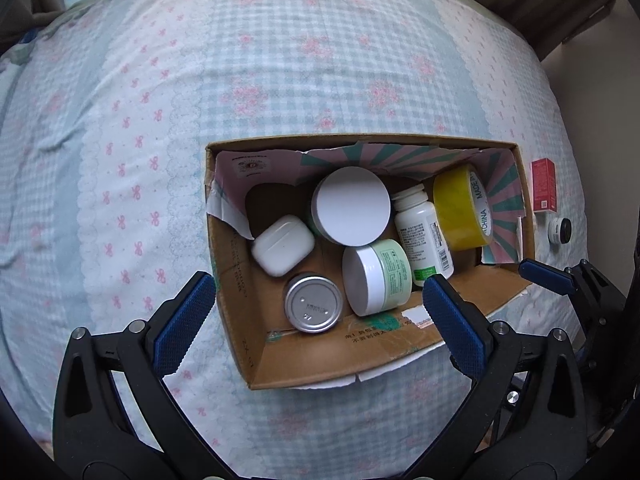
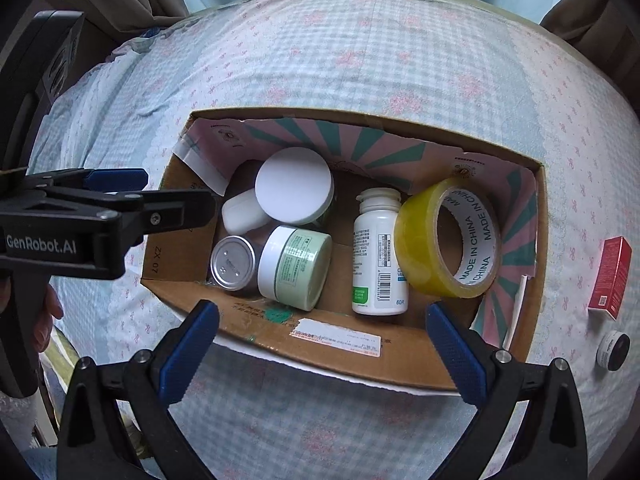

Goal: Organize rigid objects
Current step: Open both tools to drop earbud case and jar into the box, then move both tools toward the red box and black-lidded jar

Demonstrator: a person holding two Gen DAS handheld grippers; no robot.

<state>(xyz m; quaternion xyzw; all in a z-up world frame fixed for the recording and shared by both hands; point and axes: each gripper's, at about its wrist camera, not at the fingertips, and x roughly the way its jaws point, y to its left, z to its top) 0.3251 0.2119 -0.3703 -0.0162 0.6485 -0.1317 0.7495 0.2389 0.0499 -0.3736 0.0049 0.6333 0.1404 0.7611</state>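
A cardboard box point(image 1: 248, 344) point(image 2: 400, 364) sits on the bed. It holds a yellow tape roll point(image 1: 460, 208) point(image 2: 424, 240), a white pill bottle point(image 1: 424, 236) point(image 2: 378, 248), a green-labelled jar point(image 1: 380, 276) point(image 2: 296, 268), a big white-lidded jar point(image 1: 352, 204) point(image 2: 294, 184), a silver tin point(image 1: 314, 302) point(image 2: 232, 262) and a white earbud case point(image 1: 282, 244) point(image 2: 240, 214). My left gripper point(image 1: 316, 320) is open and empty over the box's near wall. My right gripper point(image 2: 320, 348) is open and empty at the box's near edge. A red carton point(image 1: 544, 190) point(image 2: 610, 278) and a small black-lidded jar point(image 1: 560, 230) point(image 2: 612, 350) lie right of the box.
The bed has a pale blue checked sheet with pink flowers point(image 1: 280, 60) point(image 2: 360, 52). The left gripper's body point(image 2: 80, 224) shows at the left in the right wrist view. The right gripper's fingertip point(image 1: 546, 276) shows at the box's right corner in the left wrist view.
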